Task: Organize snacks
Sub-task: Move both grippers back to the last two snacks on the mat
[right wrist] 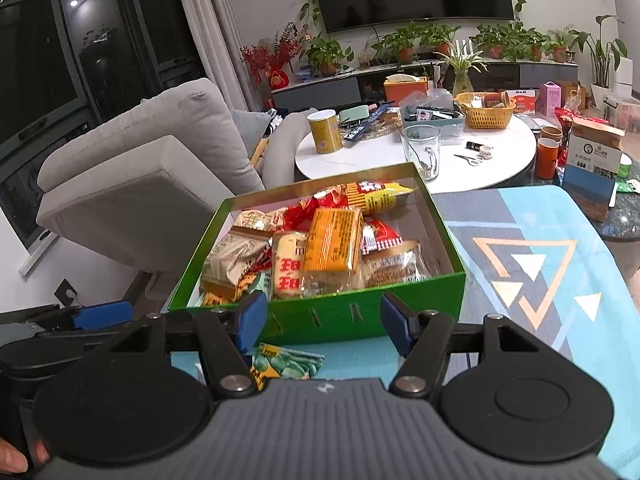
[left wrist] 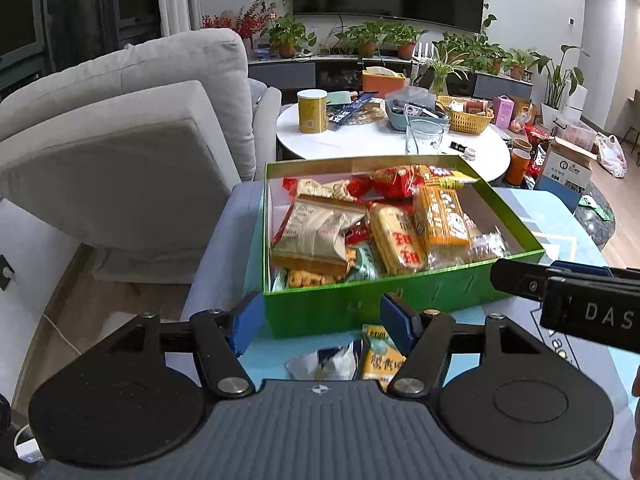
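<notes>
Two grippers hover at 6 o'clock of the green box (left wrist: 360, 304), left gripper (left wrist: 320, 320) and right gripper (right wrist: 322, 320) both gaping wide, nothing between pads. Box already packed with snacks; loose packets (left wrist: 352, 356) lie just beside its near wall, likely next pick.

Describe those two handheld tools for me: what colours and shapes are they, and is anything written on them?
Both match: the left gripper and right gripper each have a ribbed grey body, two round black discs, black link arms with silver bolts, and jaws tipped with blue pads. The right one's side carries white letters "DAS".
</notes>
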The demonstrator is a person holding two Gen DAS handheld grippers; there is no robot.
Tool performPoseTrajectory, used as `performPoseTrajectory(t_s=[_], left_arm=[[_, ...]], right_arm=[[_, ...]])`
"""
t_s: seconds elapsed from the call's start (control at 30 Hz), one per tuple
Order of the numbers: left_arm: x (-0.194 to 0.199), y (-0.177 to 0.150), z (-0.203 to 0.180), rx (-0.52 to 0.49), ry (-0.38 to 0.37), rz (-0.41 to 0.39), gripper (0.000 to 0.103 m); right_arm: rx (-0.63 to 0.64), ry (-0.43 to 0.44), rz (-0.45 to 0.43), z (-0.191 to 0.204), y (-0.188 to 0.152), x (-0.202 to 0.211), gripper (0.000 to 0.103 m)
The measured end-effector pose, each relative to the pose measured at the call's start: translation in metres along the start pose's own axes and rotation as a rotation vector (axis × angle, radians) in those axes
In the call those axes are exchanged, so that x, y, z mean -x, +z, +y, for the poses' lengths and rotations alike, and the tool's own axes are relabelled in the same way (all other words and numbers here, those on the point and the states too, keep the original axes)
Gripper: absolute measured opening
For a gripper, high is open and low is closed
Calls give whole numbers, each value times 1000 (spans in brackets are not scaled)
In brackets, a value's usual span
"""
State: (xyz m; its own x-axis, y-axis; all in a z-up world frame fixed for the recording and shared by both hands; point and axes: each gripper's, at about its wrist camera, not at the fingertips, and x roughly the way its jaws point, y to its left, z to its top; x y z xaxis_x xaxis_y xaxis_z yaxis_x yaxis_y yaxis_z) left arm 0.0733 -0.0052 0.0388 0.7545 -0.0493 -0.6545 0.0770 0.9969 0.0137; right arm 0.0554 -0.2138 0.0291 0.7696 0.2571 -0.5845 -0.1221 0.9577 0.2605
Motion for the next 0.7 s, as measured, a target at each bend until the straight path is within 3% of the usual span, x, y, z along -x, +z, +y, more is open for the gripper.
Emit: performPoseTrajectory(t_s=[0.7], left_arm=[[-20,-49,0,-21,-4,115,62]], right_arm=[[-45,-16,87,-14,-42,-5,71]])
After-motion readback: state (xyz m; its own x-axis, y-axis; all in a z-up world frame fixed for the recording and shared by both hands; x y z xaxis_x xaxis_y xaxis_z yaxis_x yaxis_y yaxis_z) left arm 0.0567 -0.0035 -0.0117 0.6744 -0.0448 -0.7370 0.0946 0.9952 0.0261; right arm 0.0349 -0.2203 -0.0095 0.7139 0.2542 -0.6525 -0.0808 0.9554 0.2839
